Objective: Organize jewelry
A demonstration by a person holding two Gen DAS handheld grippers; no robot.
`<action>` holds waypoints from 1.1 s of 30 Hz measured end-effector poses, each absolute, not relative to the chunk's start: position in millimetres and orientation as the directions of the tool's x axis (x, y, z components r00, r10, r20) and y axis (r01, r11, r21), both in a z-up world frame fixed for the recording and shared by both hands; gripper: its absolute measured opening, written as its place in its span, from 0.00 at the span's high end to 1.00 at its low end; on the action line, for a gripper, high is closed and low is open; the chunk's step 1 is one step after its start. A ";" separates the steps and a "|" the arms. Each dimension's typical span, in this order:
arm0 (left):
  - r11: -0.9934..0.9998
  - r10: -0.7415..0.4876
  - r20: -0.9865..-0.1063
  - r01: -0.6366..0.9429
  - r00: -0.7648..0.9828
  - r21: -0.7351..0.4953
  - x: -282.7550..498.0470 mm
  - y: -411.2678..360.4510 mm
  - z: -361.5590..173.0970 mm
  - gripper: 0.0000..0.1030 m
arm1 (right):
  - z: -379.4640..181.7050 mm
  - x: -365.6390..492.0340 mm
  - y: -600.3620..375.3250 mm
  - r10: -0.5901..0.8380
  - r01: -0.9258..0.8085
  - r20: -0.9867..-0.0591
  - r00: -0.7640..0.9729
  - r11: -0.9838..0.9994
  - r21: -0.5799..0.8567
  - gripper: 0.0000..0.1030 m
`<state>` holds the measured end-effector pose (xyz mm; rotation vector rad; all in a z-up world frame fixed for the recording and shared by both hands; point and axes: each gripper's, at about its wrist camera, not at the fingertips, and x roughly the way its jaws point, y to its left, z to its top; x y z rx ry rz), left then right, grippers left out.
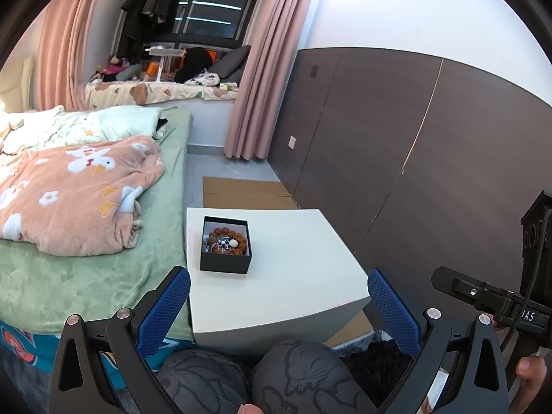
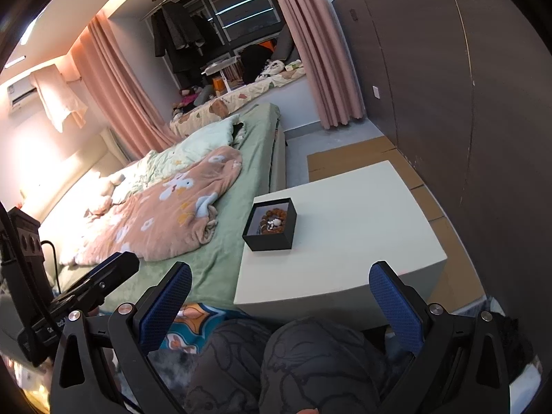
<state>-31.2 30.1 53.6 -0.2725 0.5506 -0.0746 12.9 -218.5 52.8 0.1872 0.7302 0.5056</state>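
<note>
All jewelry (image 1: 226, 241) lies in the black box (image 1: 225, 263) at 11 o'clock; both grippers (image 1: 279, 302) (image 2: 280, 298) spread wide, empty; sorting seems finished.

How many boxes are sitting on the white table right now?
1: a small open black cardboard box holding a brown bead bracelet, on the white table near its bed-side edge. Nothing else visible there.

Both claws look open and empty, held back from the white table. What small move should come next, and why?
Probably bring the left claw forward toward the black box near the table's bed-side edge. The bead bracelet and other pieces lie heaped inside it, and the right claw is open and empty too, well short of the box.
</note>
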 end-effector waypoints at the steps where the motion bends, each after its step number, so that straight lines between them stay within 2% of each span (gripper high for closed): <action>1: 0.961 -0.141 -0.507 -0.005 0.850 -0.276 -31.2 30.7 53.0 0.00 | 52.7 13.1 -218.8 0.499 -0.375 -0.591 0.634 0.866 0.330 0.00; 23: 0.959 -0.147 -0.505 -0.002 0.850 -0.283 -36.2 27.9 50.4 0.00 | 52.6 4.5 -212.0 0.495 -0.375 -0.597 0.631 0.869 0.324 0.00; 33: 0.966 -0.113 -0.494 -0.022 0.862 -0.259 -40.1 25.5 53.8 0.00 | 50.4 1.1 -208.9 0.496 -0.376 -0.599 0.629 0.868 0.323 0.00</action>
